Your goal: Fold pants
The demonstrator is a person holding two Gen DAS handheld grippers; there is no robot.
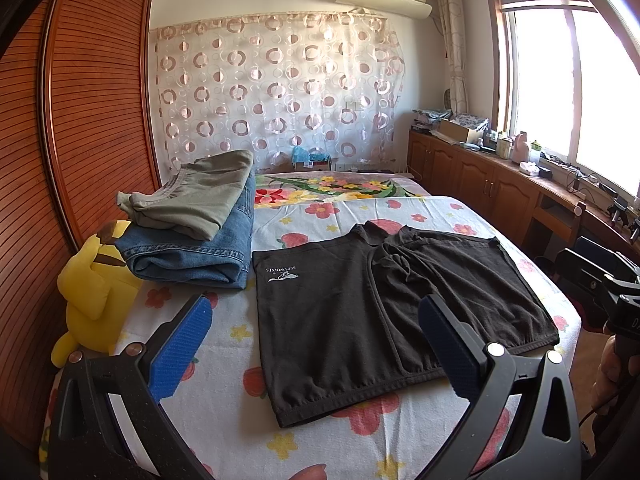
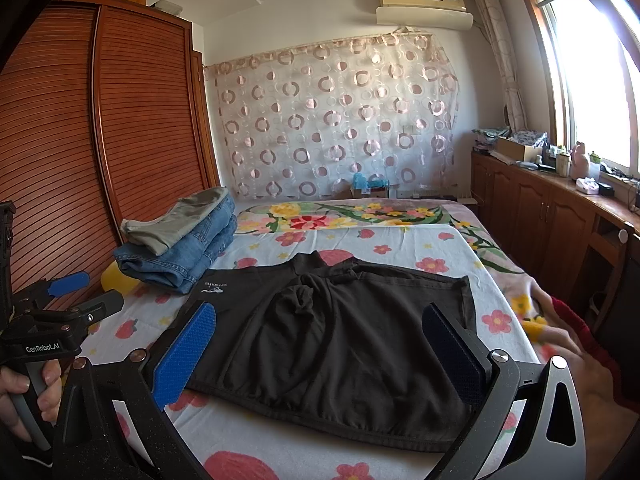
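**Mei:** Sunlit bedroom, flowered bedsheet point(image 1: 328, 432) on the bed, louvred wardrobe point(image 1: 96, 100) on one side. Where are the pants?

**Jun:** Black shorts point(image 1: 360, 320) lie flat on the near half of the bed, in front of both cameras. They look spread out so a fold can start, waistband along the near edge, leg openings toward the far wall.

**Mei:** And the long axis?

**Jun:** As they lie, the wider span runs across the bed, side to side. A white logo point(image 1: 283, 274) sits on the leg nearer the wardrobe, reading upside down from here. Some cloth is bunched near the crotch.

**Mei:** What's beside them?

**Jun:** Folded jeans point(image 1: 192, 248) with an olive garment point(image 1: 192, 200) on top, stacked near the wardrobe side, probably the finished pile. A yellow plush toy point(image 1: 92, 292) rests just beside that stack.

**Mei:** The tools?

**Jun:** The left gripper point(image 1: 316, 344) hovers over the waistband side with jaws spread wide, holding nothing. The right gripper point(image 2: 320, 352) has its jaws spread too, framing the shorts, empty. I judge both are lining up for a first grasp.
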